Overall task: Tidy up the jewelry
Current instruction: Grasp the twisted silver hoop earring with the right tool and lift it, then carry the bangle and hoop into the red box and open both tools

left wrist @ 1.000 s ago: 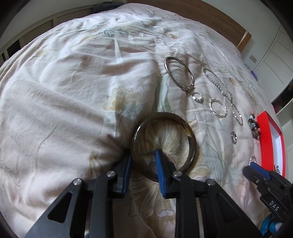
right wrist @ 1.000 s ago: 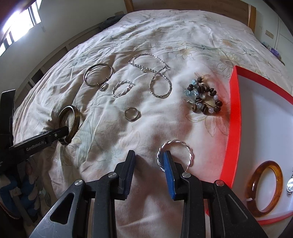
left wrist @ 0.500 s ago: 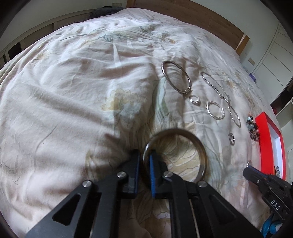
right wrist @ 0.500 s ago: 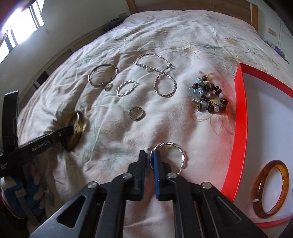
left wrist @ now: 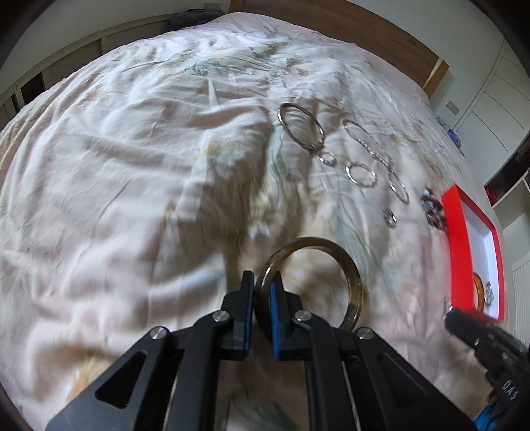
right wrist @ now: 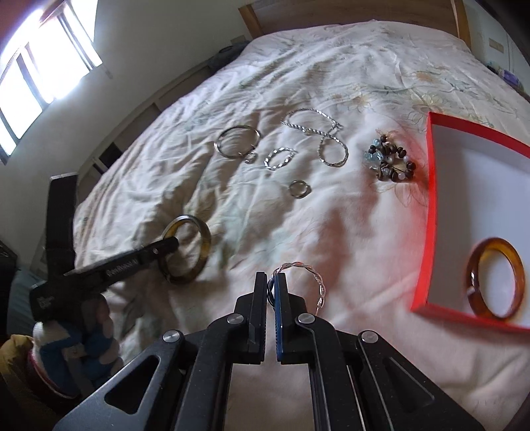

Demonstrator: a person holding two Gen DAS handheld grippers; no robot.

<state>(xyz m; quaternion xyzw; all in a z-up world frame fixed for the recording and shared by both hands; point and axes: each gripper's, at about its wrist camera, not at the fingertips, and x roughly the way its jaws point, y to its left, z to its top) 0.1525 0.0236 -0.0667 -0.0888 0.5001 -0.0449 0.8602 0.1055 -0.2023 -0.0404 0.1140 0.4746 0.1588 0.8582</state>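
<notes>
My left gripper (left wrist: 261,285) is shut on the rim of a dark brown bangle (left wrist: 352,275) and holds it just above the bedspread; the bangle also shows in the right wrist view (right wrist: 202,252). My right gripper (right wrist: 272,281) is shut on a thin twisted silver bangle (right wrist: 318,281), lifted off the bed. A red tray (right wrist: 430,212) with a white floor lies to the right and holds an amber bangle (right wrist: 497,277). The tray also shows in the left wrist view (left wrist: 455,238).
On the floral bedspread lie a large silver hoop (right wrist: 237,141), a small twisted hoop (right wrist: 280,158), a silver chain (right wrist: 318,132), a ring (right wrist: 299,189) and a beaded bracelet (right wrist: 392,162). A wooden headboard (left wrist: 347,30) stands at the far end.
Both grippers have closed on their bangles and lifted them off the bedspread. Both views have risen and pulled back a little.
</notes>
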